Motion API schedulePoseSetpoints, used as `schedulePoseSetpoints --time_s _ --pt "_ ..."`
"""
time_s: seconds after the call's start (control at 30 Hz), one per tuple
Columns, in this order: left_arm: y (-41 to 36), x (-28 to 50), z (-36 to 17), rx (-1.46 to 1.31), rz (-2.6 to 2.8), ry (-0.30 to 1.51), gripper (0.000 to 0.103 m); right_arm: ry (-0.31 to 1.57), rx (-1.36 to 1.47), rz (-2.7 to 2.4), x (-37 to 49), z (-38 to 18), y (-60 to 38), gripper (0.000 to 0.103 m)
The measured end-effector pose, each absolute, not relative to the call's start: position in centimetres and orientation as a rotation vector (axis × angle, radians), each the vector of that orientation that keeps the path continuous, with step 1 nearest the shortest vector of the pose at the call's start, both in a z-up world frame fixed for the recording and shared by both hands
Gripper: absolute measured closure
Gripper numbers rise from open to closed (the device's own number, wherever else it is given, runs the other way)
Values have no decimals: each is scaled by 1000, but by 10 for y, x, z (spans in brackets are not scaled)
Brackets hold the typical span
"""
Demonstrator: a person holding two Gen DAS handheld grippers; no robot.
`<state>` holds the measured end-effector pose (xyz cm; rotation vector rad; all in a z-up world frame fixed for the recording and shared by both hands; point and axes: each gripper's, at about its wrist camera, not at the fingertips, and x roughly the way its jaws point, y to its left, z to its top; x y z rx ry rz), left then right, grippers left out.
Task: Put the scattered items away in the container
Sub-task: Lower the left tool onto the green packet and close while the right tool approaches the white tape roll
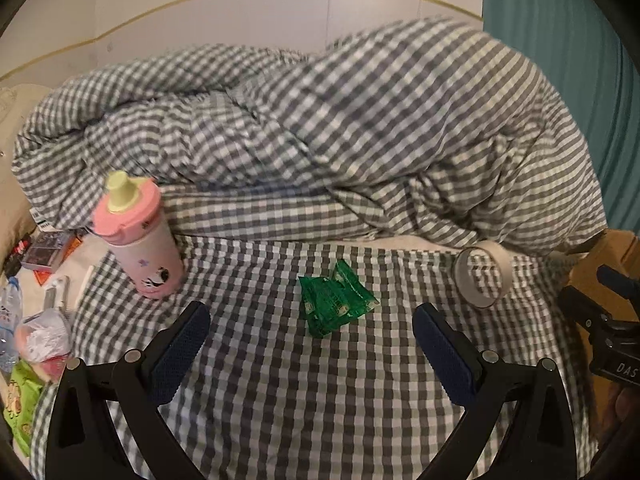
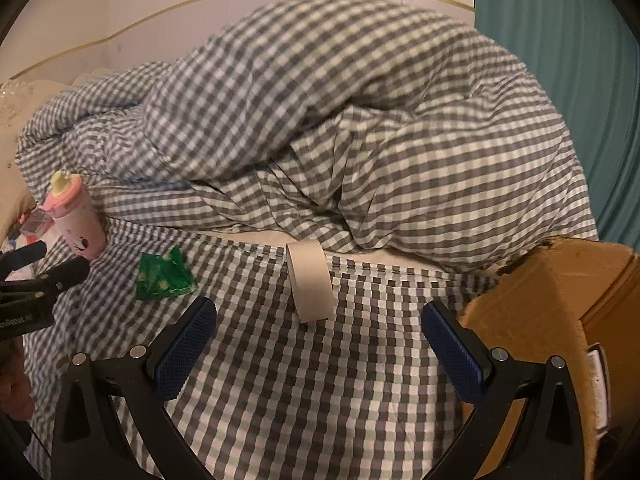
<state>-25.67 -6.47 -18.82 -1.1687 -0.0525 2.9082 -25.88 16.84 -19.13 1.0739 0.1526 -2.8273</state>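
A green foil packet (image 1: 335,303) (image 2: 163,275) lies on the checked bedsheet, just ahead of my open left gripper (image 1: 311,344). Left of it stands a pink sippy bottle (image 1: 138,238) (image 2: 76,218) with a pale yellow spout. A roll of beige tape (image 1: 482,274) (image 2: 310,284) stands on edge to the right, directly ahead of my open right gripper (image 2: 319,344). A brown cardboard box (image 2: 548,320) (image 1: 600,256) sits at the right, beside the right gripper's right finger. Nothing is between either pair of fingers.
A bunched grey-and-white checked duvet (image 1: 320,132) fills the back of the bed. Clutter lies at the far left: small boxes (image 1: 44,254), a plastic bag (image 1: 44,338), a green snack pack (image 1: 20,404). A teal curtain (image 2: 568,80) hangs at right. The other gripper shows at each view's edge.
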Motion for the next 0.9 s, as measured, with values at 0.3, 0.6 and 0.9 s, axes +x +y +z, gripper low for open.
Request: schedulePoseSetpoints --time_s 0.3,0.6,0.9 --pt "-61 -301 -234 -1268 2862 -53 0 115 1146 -2825 -295 -224 175 0" --pt "-52 -339 -270 -1334 2841 -34 0 77 1201 -2811 -324 -246 178 0" --pt "-53 -364 -304 -1427 2818 -55 0 94 1210 -2790 -338 -260 169 0"
